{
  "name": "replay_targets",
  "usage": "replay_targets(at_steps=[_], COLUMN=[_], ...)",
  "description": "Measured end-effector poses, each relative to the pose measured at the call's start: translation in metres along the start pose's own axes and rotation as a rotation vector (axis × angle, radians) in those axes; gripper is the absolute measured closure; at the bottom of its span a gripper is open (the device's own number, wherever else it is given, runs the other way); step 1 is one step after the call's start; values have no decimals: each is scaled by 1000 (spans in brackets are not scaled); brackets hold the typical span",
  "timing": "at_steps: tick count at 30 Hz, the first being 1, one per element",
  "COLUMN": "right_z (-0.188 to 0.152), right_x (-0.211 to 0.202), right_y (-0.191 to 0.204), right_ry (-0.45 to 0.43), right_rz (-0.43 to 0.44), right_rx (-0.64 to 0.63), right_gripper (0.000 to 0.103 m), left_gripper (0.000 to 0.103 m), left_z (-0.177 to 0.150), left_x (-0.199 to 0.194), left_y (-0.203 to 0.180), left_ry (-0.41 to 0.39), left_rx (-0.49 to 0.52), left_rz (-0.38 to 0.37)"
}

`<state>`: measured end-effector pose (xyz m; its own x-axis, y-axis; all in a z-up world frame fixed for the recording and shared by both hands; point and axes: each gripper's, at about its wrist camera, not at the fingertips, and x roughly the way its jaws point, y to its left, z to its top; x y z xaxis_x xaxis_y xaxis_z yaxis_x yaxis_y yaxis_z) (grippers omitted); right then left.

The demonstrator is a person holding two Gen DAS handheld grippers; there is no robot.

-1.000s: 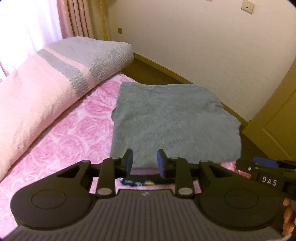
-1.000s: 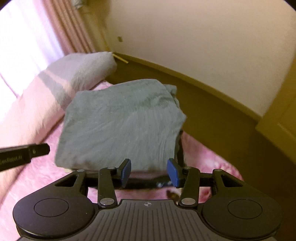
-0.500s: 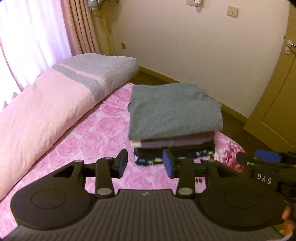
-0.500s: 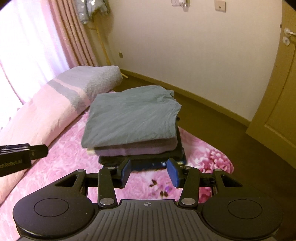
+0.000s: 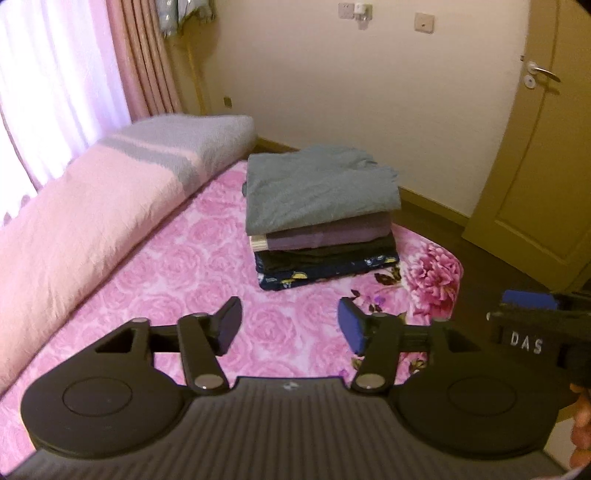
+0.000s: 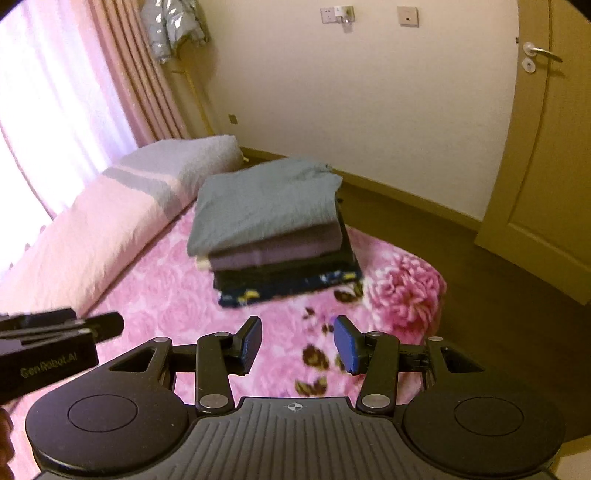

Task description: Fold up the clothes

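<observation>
A stack of folded clothes (image 5: 321,218) (image 6: 273,229) rests on the pink rose-patterned bedspread (image 5: 177,280) (image 6: 162,280) near the bed's far corner. A grey-green garment (image 5: 314,188) (image 6: 262,199) lies on top, with a mauve one, a dark one and a navy floral one beneath. My left gripper (image 5: 290,328) hovers well short of the stack, its jaws opening wide with nothing between them. My right gripper (image 6: 297,343) hangs beside it, open and empty, also clear of the stack. Each gripper shows at the edge of the other's view.
A rolled pink and grey quilt (image 5: 92,206) (image 6: 122,210) runs along the bed's left side under pink curtains (image 5: 144,59). Dark wooden floor (image 6: 480,280) lies past the bed's right edge. A closed door (image 5: 546,155) stands at the right, and a jacket (image 6: 170,26) hangs in the corner.
Both grippers have drawn back and up from the stack, which now looks smaller and farther away. The left jaws have spread much wider; the right jaws keep the same gap.
</observation>
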<state>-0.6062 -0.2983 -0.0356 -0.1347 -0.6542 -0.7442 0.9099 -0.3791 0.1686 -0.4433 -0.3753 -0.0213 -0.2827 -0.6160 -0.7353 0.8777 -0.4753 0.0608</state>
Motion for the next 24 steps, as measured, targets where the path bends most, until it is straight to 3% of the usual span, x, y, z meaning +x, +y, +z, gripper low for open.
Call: replay_targets(at_steps=[4, 10, 24], right_z=[-18, -25, -20], right_x=[-13, -21, 21], right_y=[4, 7, 1], right_ry=[6, 13, 123], right_rz=[9, -3, -38], right_rx=[-16, -26, -78], right_gripper=[56, 56, 56], left_gripper=[45, 45, 45], left_z=[-13, -24, -24], left_x=[-9, -11, 26], left_y=[1, 6, 0], left_ry=[11, 37, 130], left_rx=[-12, -39, -74], left_rz=[-32, -18, 12])
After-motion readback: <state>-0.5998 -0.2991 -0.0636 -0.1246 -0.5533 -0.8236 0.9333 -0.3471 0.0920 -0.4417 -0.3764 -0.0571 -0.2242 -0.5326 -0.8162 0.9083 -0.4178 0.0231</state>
